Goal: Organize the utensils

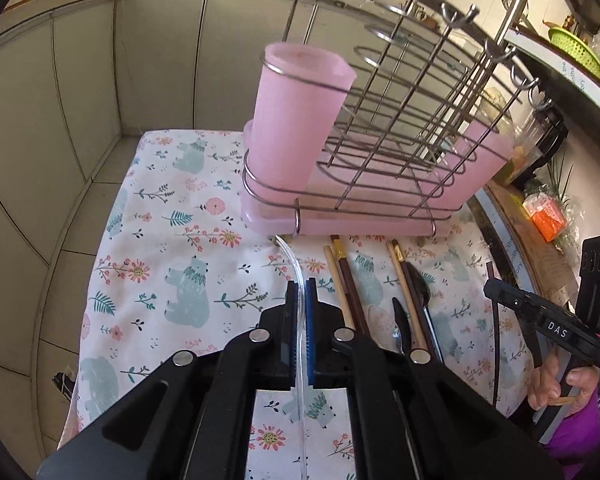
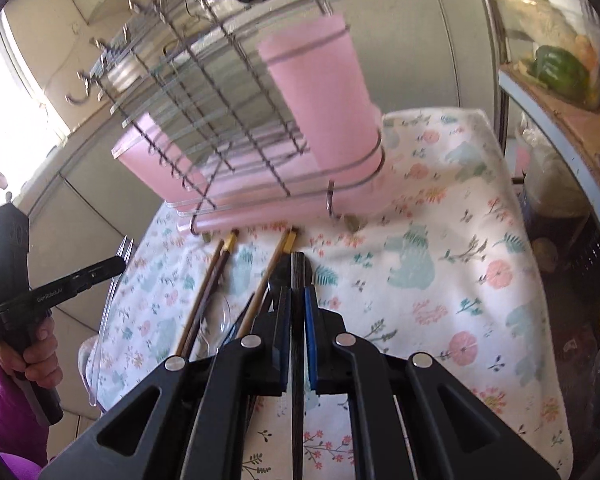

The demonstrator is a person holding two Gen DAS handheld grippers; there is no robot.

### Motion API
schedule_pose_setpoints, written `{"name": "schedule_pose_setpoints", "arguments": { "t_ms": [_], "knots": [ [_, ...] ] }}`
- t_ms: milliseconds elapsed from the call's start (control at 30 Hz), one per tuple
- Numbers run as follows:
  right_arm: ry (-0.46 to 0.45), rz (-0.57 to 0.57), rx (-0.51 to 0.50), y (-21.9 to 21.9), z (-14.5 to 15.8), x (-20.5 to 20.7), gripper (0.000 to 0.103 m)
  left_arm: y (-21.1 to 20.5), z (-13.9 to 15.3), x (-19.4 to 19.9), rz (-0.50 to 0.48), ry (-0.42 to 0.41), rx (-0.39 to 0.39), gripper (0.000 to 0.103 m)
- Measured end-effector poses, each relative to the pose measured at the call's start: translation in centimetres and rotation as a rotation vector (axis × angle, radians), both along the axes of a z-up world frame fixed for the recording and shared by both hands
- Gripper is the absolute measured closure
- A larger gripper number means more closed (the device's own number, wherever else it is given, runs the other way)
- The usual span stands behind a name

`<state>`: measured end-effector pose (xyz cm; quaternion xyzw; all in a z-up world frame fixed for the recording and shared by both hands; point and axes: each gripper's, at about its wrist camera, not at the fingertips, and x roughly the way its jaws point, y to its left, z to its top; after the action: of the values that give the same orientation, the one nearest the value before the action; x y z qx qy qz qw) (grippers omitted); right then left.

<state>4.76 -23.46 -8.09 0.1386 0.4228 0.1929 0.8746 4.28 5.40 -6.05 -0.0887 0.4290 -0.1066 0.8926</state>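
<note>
Your left claw [image 1: 300, 292] is clamped on a clear plastic utensil [image 1: 296, 268], its handle running back between the pads; in the right wrist view it shows fork tines [image 2: 127, 249]. Your right claw [image 2: 298, 300] is pinched shut on a dark chopstick [image 2: 298, 276]. Just ahead, on the desk [image 1: 172, 240] with its floral cloth, lie wooden chopsticks [image 1: 342, 280], a second pair [image 1: 406, 280] and a dark spoon [image 1: 420, 284], side by side. Beyond them stands the wire rack [image 1: 400, 128] on its pink tray, a pink cup [image 1: 296, 120] held at one end.
</note>
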Motion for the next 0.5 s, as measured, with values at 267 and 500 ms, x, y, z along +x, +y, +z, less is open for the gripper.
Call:
{"name": "schedule_pose_setpoints", "arguments": {
  "t_ms": [267, 500],
  "knots": [
    [-0.147, -0.043, 0.041, -1.2, 3.9, -0.3, 0.097, 1.2, 4.3, -0.9, 0.031, -0.179, -0.056, 0.100],
    [-0.336, -0.065, 0.056, -2.1, 10.3, 0.2, 0.097, 2.2, 9.2, -0.7, 0.071, -0.353, -0.129, 0.101]
  ]
}}
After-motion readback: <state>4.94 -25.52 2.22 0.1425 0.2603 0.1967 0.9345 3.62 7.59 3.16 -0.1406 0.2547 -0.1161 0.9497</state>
